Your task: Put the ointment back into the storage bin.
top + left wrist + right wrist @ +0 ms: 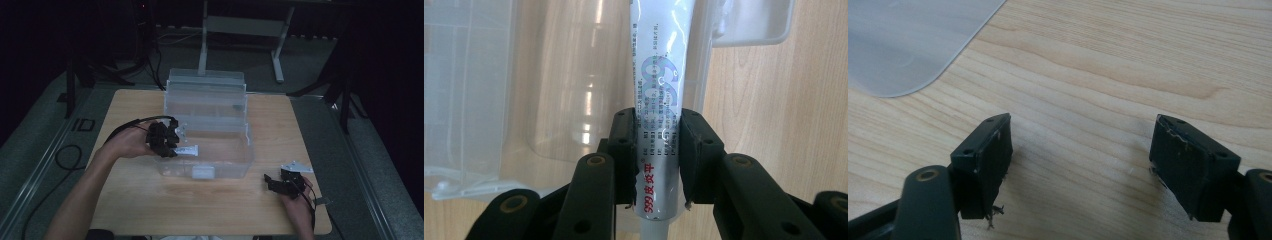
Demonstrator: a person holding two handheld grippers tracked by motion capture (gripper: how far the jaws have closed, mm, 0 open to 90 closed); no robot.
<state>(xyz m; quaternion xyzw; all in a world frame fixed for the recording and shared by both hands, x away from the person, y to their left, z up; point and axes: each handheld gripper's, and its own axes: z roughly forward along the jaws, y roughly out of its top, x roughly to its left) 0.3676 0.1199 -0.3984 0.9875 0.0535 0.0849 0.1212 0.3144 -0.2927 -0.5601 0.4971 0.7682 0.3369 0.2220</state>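
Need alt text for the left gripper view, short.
The left gripper grips a white ointment tube with red and blue print, its black jaws pressed on both sides. Behind it are a clear plastic box and the wooden table.

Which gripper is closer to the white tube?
Left. The left gripper is shut on the white tube, holding it over the clear plastic box. The right gripper rests open on the wooden table, off beside the box.

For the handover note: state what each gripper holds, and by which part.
The left gripper clamps a white ointment tube across its lower body, near the cap end. The right gripper holds nothing; its jaws stand open.
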